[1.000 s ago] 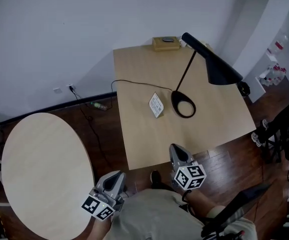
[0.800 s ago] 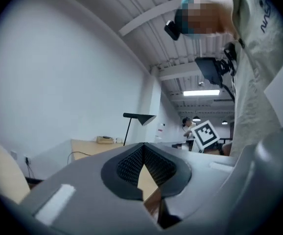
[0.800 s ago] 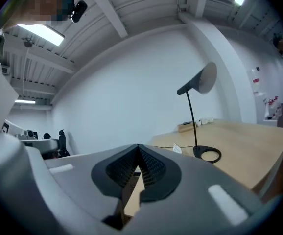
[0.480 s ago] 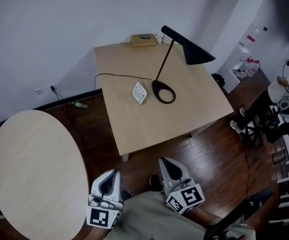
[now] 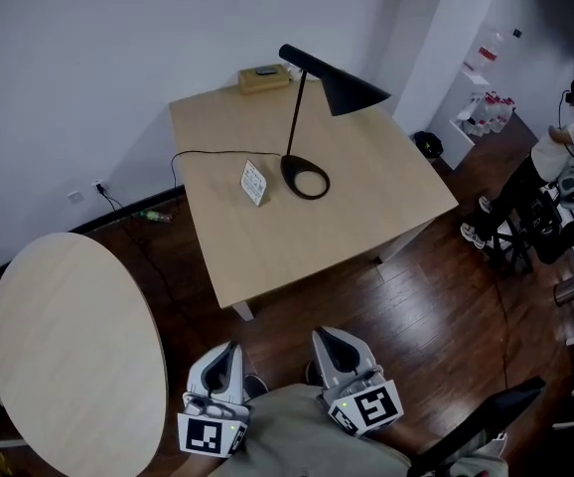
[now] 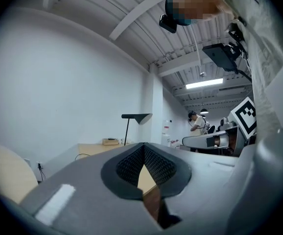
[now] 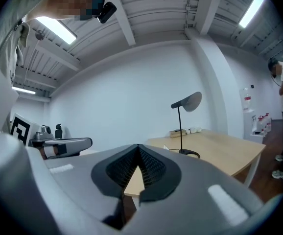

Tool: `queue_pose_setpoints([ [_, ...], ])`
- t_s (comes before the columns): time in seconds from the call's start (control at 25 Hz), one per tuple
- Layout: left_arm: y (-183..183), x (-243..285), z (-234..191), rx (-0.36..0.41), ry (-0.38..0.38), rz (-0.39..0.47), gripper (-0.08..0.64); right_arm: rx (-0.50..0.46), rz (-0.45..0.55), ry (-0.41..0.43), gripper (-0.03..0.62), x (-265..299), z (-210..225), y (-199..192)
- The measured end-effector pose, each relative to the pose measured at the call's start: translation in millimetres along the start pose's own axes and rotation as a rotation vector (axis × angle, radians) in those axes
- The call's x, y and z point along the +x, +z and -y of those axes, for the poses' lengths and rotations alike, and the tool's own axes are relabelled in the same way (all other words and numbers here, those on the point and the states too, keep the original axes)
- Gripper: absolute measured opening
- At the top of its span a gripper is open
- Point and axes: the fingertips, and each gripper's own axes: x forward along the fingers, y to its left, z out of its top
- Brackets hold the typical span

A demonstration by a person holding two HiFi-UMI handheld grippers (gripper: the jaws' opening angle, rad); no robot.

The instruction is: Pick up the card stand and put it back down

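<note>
Both claws have pulled back toward the body since a second ago, and the square bench now sits farther up the head view, with a person newly in sight at the right edge.

Nearest in, the left claw [image 5: 229,350] hangs low by the person's waist. Its jaws are pressed together with nothing between them; its own view shows the ribbed pads [image 6: 131,163] meeting at the tip. Right alongside, the right claw [image 5: 329,337] is the same story: jaws closed tight, pads touching, empty. Both point forward toward the bench, well short of it, over dark wooden floor [image 5: 426,316].

Off to the left, a round bench [image 5: 69,346] fills the lower corner.

Moving out, the square bench [image 5: 357,217] stands against the white wall. On it, left of the middle, the card stand [image 5: 254,181] is upright, a small white card on the wood, untouched and well apart from both claws. Just beside it on the right lies the ring-shaped foot of the black lamp [image 5: 342,92], whose shade leans out over the bench. A thin black cable [image 5: 208,153] curves behind the card stand and drops off the left edge toward the wall.

Farther back, a small tan box [image 5: 263,78] sits at the far edge of the bench.

Far right, the other person [image 5: 565,157] stands in a white top near some chairs.
</note>
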Motion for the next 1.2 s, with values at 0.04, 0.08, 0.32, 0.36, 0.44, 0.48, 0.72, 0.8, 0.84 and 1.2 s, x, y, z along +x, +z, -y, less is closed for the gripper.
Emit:
queue_pose_setpoints([
  [0.04, 0, 5, 7, -0.001, -0.003, -0.003, 0.002, 0.001, 0.004, -0.007, 0.000, -5, 8, 0],
  [0.08, -1, 10, 13, -0.003, -0.005, -0.005, 0.002, 0.002, 0.007, -0.012, 0.000, -11, 16, -1],
  [0.32, -4, 28, 49, 0.011, -0.017, -0.019, 0.002, 0.006, 0.023, -0.005, 0.000, -33, 45, -3],
  [0.36, -5, 30, 53, 0.011, -0.012, -0.025, 0.002, 0.007, 0.025, 0.000, 0.000, -35, 47, -3],
  [0.44, -7, 31, 59, 0.017, -0.004, -0.030, 0.002, 0.004, 0.028, 0.015, 0.000, -36, 50, -3],
  [0.48, -9, 31, 62, 0.024, -0.009, -0.033, 0.002, 0.001, 0.030, 0.022, 0.000, -36, 51, -4],
  [0.72, -10, 30, 69, 0.026, 0.015, -0.031, 0.001, -0.012, 0.037, 0.044, 0.000, -38, 56, -2],
  [0.8, -5, 32, 68, 0.021, 0.029, 0.005, 0.002, -0.016, 0.035, 0.046, 0.000, -38, 57, -2],
  [0.84, -3, 32, 67, 0.016, 0.033, 0.024, 0.002, -0.016, 0.034, 0.045, 0.000, -38, 58, -2],
  [1.2, -7, 33, 63, -0.011, 0.027, 0.022, 0.003, -0.023, 0.023, 0.020, 0.000, -38, 60, -2],
])
